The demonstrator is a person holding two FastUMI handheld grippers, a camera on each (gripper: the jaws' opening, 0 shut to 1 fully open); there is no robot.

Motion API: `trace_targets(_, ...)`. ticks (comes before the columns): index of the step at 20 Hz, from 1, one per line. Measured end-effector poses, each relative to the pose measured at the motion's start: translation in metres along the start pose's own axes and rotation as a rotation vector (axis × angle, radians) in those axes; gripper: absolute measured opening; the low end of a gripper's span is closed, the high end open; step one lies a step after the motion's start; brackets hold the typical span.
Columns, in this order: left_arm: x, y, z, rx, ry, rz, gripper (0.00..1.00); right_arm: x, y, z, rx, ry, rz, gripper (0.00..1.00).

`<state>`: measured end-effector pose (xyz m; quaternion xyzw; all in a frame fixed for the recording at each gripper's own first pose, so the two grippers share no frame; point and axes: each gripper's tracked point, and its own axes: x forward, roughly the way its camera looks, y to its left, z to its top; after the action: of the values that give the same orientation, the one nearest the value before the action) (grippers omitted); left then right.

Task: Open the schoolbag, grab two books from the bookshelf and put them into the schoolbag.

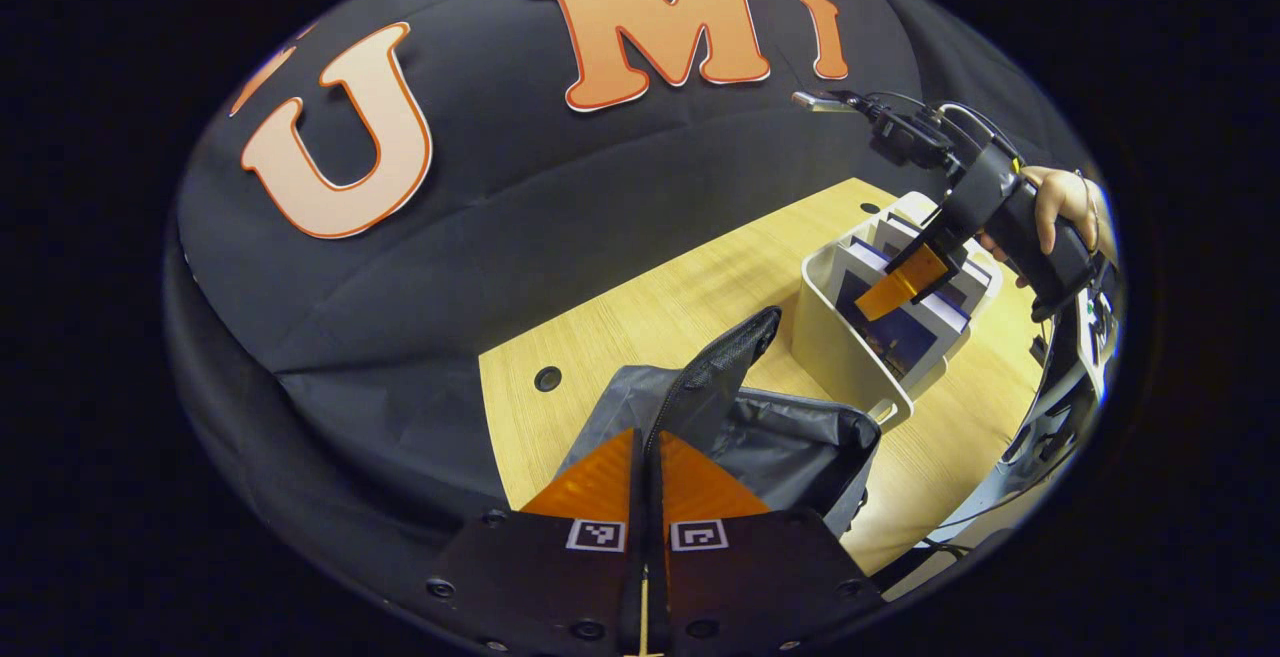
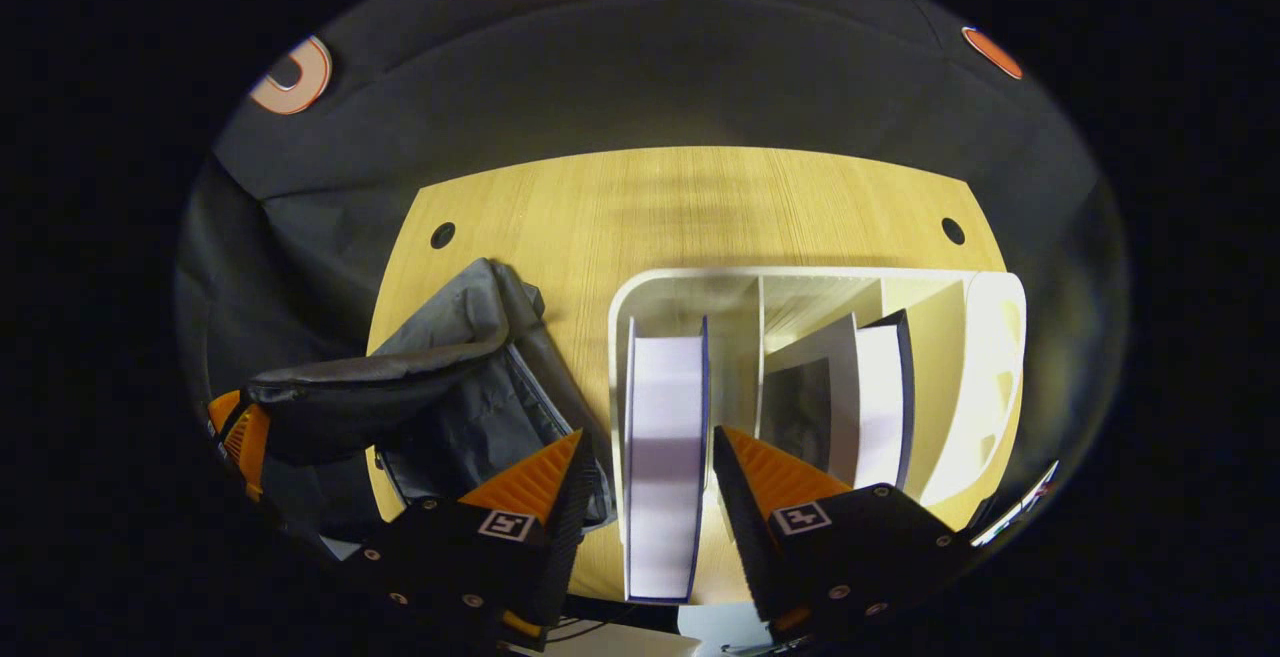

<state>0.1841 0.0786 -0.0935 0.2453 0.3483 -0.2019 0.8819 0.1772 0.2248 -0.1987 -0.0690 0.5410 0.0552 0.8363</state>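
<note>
At lower centre of the right gripper view, right gripper (image 2: 648, 482) spread wide astride a book (image 2: 662, 457) in the bookshelf (image 2: 690, 282) — risk: a finger snags the wall; left gripper (image 1: 646, 482) pinches the schoolbag (image 1: 790, 437) flap.

Dim booth, table (image 2: 700, 197) evenly lit from above; strong fisheye bending at edges, focus sharp.

grey schoolbag (image 2: 450, 377) open beside white bookshelf (image 2: 985, 377) holding upright books (image 2: 662, 457)
</note>
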Motion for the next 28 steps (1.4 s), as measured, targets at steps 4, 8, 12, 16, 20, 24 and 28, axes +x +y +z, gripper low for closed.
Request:
trace_targets(4,0.002,0.001,0.001,0.012,-0.001,0.005,0.02,0.002,-0.008,0.000,0.018,-0.009,-0.037,0.32)
trace_targets(8,0.003,-0.001,0.001,0.009,-0.005,-0.008,0.02,-0.009,-0.013,-0.004,0.036,-0.016,-0.050,0.25)
trace_targets(12,0.001,-0.005,-0.004,0.037,-0.009,-0.016,0.02,-0.034,-0.006,-0.004,0.041,-0.047,-0.038,0.33)
trace_targets(16,0.001,-0.004,-0.006,0.045,-0.023,-0.026,0.02,-0.073,-0.003,0.003,-0.005,-0.114,-0.085,0.33)
trace_targets(20,0.004,-0.004,-0.007,0.047,-0.036,-0.044,0.02,-0.123,0.008,0.009,-0.030,-0.191,-0.103,0.33)
trace_targets(24,0.005,0.000,-0.009,0.064,-0.044,-0.065,0.02,-0.178,0.019,0.009,-0.008,-0.277,-0.095,0.32)
trace_targets(28,0.010,0.014,-0.005,0.097,-0.052,-0.044,0.02,-0.226,0.028,-0.002,0.046,-0.356,-0.074,0.31)
